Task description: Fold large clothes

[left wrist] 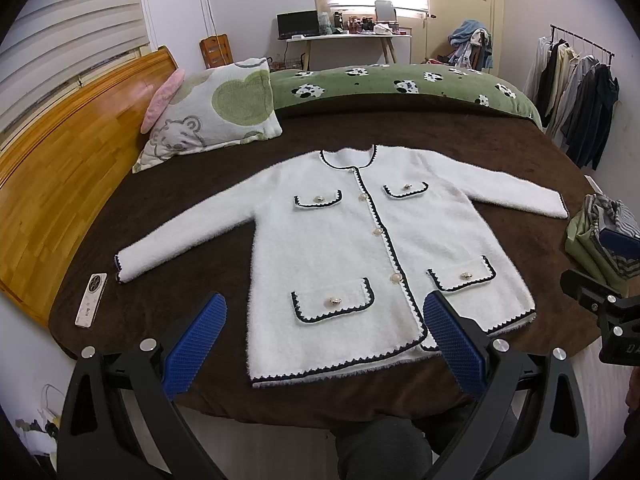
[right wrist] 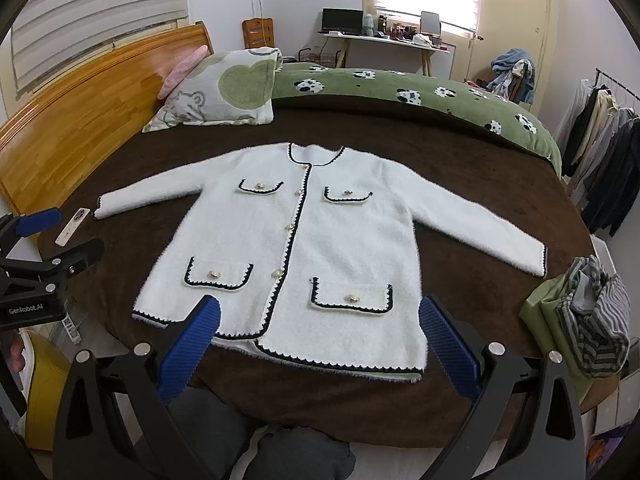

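Observation:
A white fuzzy cardigan (left wrist: pixel 344 240) with black trim, gold buttons and several pockets lies flat, front up, on the brown bed cover (left wrist: pixel 440 136), sleeves spread to both sides. It also shows in the right wrist view (right wrist: pixel 312 240). My left gripper (left wrist: pixel 326 324) is open and empty, held above the hem near the bed's front edge. My right gripper (right wrist: pixel 320 326) is open and empty, also held above the hem. Each gripper shows at the edge of the other's view.
A white remote (left wrist: pixel 91 300) lies left of the left sleeve. A pile of folded clothes (right wrist: pixel 580 320) sits at the right edge. A pillow (left wrist: pixel 208 112) and a green blanket (left wrist: pixel 400 84) lie at the back. A wooden headboard (left wrist: pixel 60 160) is on the left.

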`<act>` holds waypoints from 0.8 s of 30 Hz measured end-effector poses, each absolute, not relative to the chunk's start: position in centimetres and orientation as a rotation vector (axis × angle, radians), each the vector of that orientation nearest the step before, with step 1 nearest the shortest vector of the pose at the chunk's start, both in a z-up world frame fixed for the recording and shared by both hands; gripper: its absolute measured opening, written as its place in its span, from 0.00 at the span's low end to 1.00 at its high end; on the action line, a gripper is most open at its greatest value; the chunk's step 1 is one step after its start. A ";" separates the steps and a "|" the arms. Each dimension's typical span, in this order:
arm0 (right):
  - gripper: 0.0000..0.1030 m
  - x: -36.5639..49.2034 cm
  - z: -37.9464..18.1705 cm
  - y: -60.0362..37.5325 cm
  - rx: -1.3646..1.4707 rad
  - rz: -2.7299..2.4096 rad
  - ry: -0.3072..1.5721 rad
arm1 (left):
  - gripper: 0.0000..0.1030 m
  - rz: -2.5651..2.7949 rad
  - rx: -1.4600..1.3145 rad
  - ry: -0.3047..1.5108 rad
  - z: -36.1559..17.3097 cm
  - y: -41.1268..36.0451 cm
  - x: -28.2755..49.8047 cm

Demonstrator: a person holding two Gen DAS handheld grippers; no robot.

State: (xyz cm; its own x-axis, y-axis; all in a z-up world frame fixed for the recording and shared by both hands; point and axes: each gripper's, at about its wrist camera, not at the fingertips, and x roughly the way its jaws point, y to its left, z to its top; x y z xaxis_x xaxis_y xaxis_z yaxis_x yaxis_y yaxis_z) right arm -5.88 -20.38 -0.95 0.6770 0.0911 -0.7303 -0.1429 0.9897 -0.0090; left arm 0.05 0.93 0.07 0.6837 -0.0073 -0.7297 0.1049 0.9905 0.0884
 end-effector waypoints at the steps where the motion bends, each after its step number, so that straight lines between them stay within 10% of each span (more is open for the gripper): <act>1: 0.95 -5.9 -1.0 -20.4 -0.064 0.134 0.818 | 0.94 -0.059 0.128 0.815 0.1 1.0 0.0; 24: 0.95 -5.8 -1.3 -21.0 -0.057 0.138 0.827 | 0.94 -0.053 0.136 0.822 -0.1 0.8 0.3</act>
State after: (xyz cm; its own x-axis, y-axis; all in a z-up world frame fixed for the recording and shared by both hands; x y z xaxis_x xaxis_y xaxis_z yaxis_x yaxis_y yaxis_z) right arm -5.76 -20.98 -1.27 0.6691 0.0999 -0.7364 -0.1440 0.9896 0.0034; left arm 0.34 0.77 -0.08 0.6800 0.0054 -0.7332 0.1002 0.9899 0.1002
